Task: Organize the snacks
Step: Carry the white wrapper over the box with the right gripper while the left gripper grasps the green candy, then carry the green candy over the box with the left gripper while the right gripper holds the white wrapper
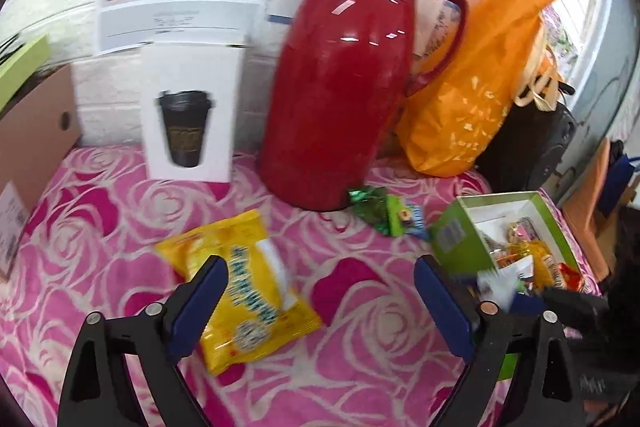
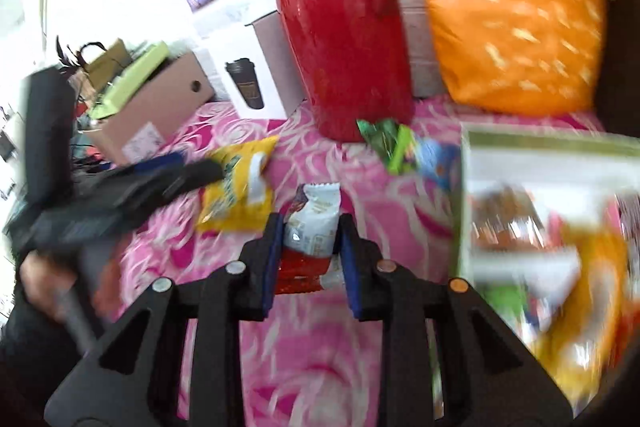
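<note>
My left gripper (image 1: 320,287) is open and empty, hovering over the pink rose cloth, with a yellow snack bag (image 1: 244,291) lying just under its left finger. A green box (image 1: 464,239) holding several snacks sits to its right. My right gripper (image 2: 308,227) is shut on a white and red snack packet (image 2: 314,223), held above the cloth left of the green box (image 2: 480,139). The yellow bag (image 2: 236,187) lies ahead on the left. Small green and blue packets (image 1: 384,213) lie by the flask base; they also show in the right wrist view (image 2: 400,147).
A tall red flask (image 1: 348,87) stands at the back centre, an orange bag (image 1: 480,79) to its right, and a white cup box (image 1: 188,111) to its left. A brown cardboard box (image 2: 160,103) stands at the left. The left gripper (image 2: 120,187) shows in the right view.
</note>
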The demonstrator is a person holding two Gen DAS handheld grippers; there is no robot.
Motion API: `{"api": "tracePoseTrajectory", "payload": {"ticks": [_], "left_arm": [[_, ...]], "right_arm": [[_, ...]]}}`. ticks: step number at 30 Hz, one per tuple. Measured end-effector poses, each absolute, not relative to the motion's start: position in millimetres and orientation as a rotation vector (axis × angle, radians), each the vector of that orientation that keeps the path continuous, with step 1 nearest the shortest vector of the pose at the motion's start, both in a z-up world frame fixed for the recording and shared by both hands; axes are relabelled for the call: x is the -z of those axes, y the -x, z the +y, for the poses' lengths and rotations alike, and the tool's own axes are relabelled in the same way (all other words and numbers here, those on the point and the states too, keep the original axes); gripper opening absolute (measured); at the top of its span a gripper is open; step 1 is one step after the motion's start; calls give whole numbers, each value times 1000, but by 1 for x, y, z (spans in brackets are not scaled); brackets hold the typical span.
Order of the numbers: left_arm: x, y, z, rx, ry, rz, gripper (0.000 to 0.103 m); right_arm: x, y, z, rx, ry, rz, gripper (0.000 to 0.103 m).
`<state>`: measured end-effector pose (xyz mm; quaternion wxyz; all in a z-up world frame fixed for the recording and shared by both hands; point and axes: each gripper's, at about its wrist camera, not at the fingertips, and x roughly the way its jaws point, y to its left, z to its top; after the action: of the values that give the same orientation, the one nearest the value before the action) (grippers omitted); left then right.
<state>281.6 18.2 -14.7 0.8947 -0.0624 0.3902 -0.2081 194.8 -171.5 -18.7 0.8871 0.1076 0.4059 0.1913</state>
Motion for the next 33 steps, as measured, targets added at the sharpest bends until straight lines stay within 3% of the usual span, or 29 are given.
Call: {"api": "tracePoseTrajectory", "payload": {"ticks": [4, 15, 16, 18, 19, 26, 33], "left_arm": [[16, -306, -14, 501, 99, 840, 87], [47, -382, -72, 496, 269, 943, 84], [53, -387, -75, 498, 270, 958, 76], [71, -396, -77, 483, 266, 1023, 46], [79, -396, -79, 478, 239, 1040, 37], [70, -363, -62, 515, 201, 1011, 17], [46, -312, -37, 548, 174, 964, 15]], "right_arm": [[-2, -155, -194, -321, -195, 768, 30], [-6, -128, -257, -145, -213, 748, 30], [-4, -127, -260, -143, -223, 752, 30], [-2, -125, -262, -140, -235, 758, 30], [-1, -124, -263, -141, -239, 761, 30], [0, -117, -263, -143, -261, 760, 30], [-6, -105, -255, -153, -255, 750, 30]]}}
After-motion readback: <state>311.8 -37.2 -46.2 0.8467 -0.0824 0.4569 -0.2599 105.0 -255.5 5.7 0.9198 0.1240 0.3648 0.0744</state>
